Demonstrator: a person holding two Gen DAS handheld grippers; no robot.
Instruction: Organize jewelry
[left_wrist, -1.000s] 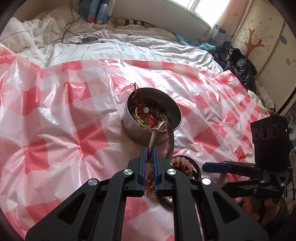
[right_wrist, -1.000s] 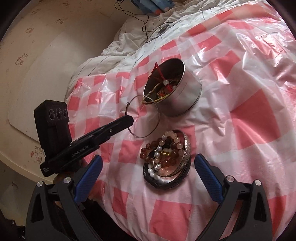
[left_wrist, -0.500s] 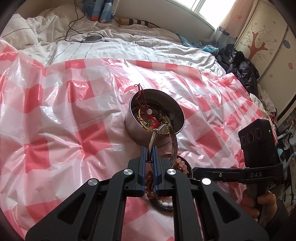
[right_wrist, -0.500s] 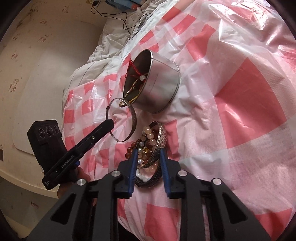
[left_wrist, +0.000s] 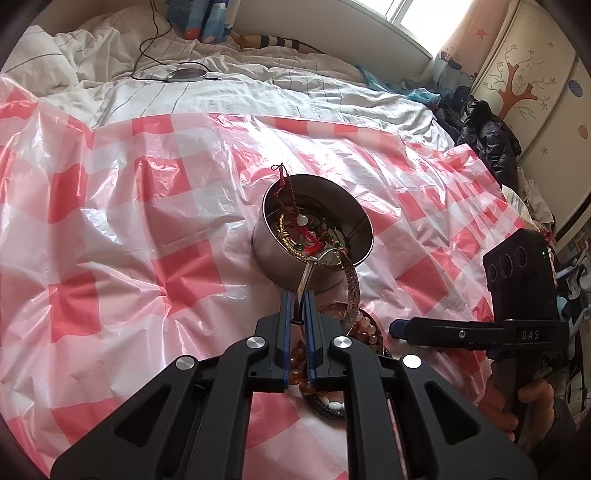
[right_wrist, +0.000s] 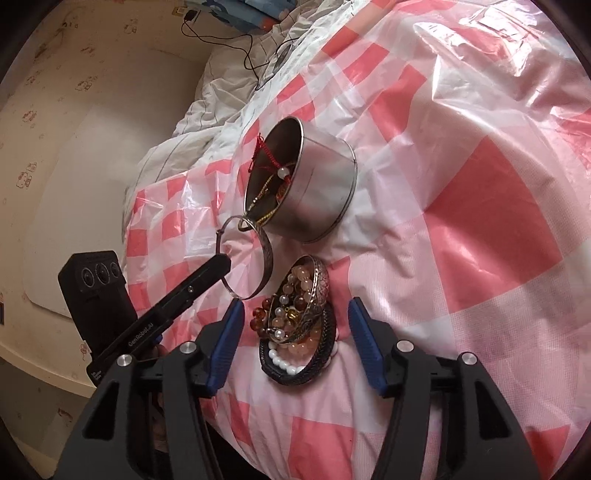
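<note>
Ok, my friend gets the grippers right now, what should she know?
Left hand-held gripper: shut on the silver bangle, held at the tin's rim, not yet in.
Right hand-held gripper: open, hovering over the pile of bead bracelets and bangles on the checked sheet.
Done: red cord and gold chains already in the tin.
Left: drop the bangle in, then move the pile over.

A round metal tin (right_wrist: 314, 184) rests on the red-checked plastic sheet (right_wrist: 480, 221), with a red cord and gold chains inside. Just below the tin lies a heap of bead bracelets and bangles (right_wrist: 299, 321). The right tool (right_wrist: 295, 343) straddles that heap, its blue fingers (right_wrist: 364, 339) spread wide. Left of the tin, the left tool (right_wrist: 221, 262) pinches a silver bangle (right_wrist: 245, 258) whose top touches the tin's rim.
</note>
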